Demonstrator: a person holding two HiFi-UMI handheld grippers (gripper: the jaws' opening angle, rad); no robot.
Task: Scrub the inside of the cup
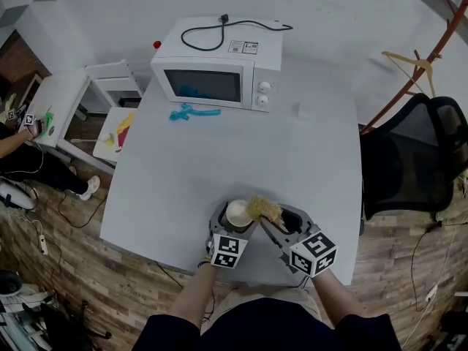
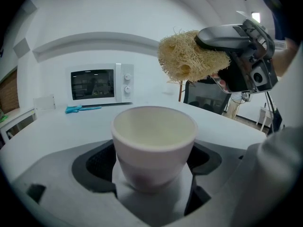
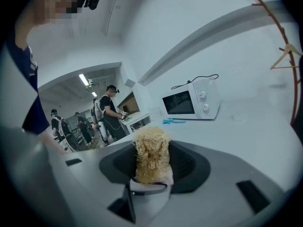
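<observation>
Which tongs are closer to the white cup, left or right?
Left. The left tongs are shut on the cup, holding it upright. The right tongs hold the scrubber just up and to the right of its rim.

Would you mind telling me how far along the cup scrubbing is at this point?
Done: the left gripper is shut on the upright white cup, and the right gripper is shut on the loofah scrubber. In hand: the scrubber hangs above the cup's rim, off to one side, not inside. Left: lowering it in and scrubbing the inner wall, which seemingly is not yet under way.
</observation>
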